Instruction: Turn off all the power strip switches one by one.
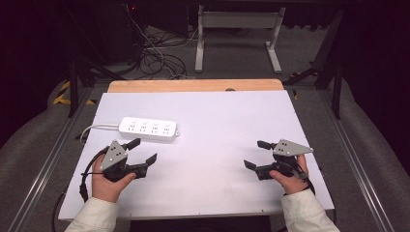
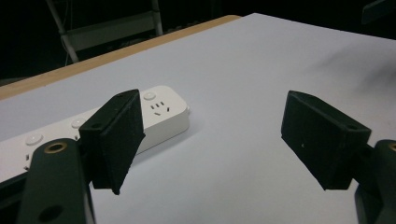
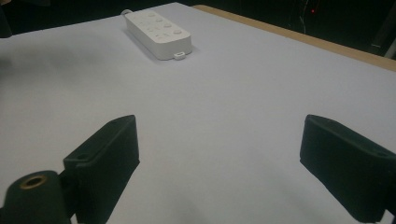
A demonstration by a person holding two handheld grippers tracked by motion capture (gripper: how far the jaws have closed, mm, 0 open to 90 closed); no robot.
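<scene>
A white surface (image 1: pixel 217 145) is seen from the high view, with a strip of bare wood exposed along its far edge. A white power strip (image 1: pixel 148 129) lies flat on the left far part of the surface, its long side roughly parallel to the far edge, and a white cord (image 1: pixel 96 127) runs from its left end towards the left edge.

The left gripper (image 1: pixel 145 151) is held in the person's left hand (image 1: pixel 109 181) near the front left of the surface, just in front of the power strip and not touching it. Its jaws are spread wide apart, and nothing is held between them. In the left gripper view the power strip (image 2: pixel 159 116) is partly hidden behind one jaw.

The right gripper (image 1: pixel 255 154) is held in the right hand (image 1: pixel 290 180) near the front right, well apart from the power strip. Its jaws are likewise spread, with nothing between them. In the right gripper view the power strip (image 3: pixel 158 33) is seen farther off on bare surface.

Light sleeves are seen at both wrists.
</scene>
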